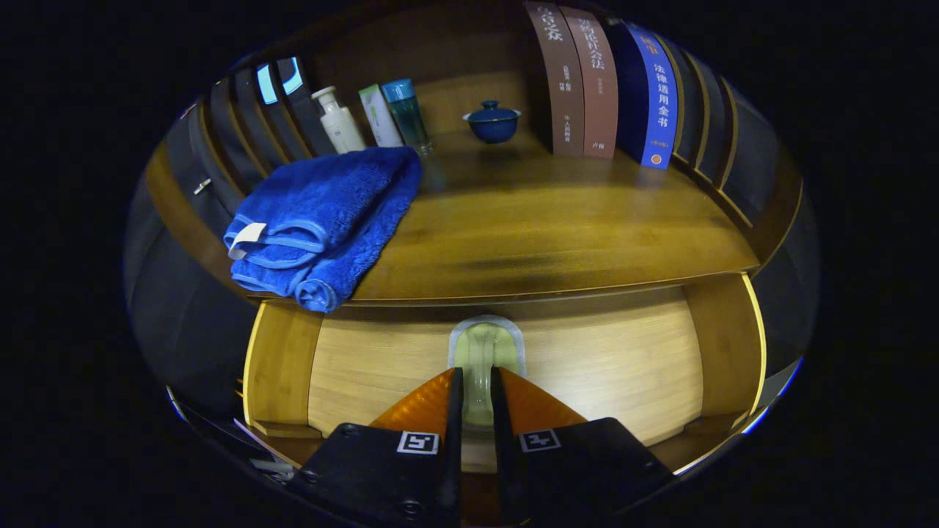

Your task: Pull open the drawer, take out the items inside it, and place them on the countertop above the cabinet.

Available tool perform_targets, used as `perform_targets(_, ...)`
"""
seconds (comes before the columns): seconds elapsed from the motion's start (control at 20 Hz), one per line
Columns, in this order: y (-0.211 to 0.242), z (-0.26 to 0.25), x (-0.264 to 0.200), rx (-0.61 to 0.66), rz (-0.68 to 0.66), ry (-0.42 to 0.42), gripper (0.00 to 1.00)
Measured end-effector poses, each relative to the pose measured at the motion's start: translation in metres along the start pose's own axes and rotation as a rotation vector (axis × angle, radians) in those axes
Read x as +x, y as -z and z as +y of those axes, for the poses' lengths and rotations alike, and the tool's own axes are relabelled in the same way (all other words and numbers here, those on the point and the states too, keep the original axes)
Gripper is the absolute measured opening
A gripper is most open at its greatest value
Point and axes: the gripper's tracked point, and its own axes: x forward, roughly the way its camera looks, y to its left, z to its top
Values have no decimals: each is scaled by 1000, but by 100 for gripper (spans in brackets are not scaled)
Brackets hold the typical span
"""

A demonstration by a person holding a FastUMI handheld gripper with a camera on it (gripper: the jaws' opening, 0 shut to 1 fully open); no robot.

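Observation:
The wooden drawer (631, 367) stands pulled open below the countertop (557, 227). A clear glass item (486, 343) with a pale rim rests on the drawer's floor near its back wall. My gripper (477, 375) reaches into the drawer, its two fingers close together with the near part of the glass item squeezed between them. A folded blue towel (323, 220) lies on the countertop to the left, its end hanging slightly over the front edge.
At the back of the countertop stand a white pump bottle (339, 121), a white tube (379, 116) and a teal bottle (408, 114). A blue lidded cup (491, 122) sits mid-back; upright books (601, 84) fill the right. Drawer side walls (282, 359) flank the fingers.

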Motion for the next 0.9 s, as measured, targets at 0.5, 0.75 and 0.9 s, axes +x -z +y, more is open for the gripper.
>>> perform_targets(0.5,6,3,23,-4,92,21,38)
perform_targets(0.75,17,-3,37,-26,165,44,38)
perform_targets(0.9,23,-4,55,-33,205,38,38)
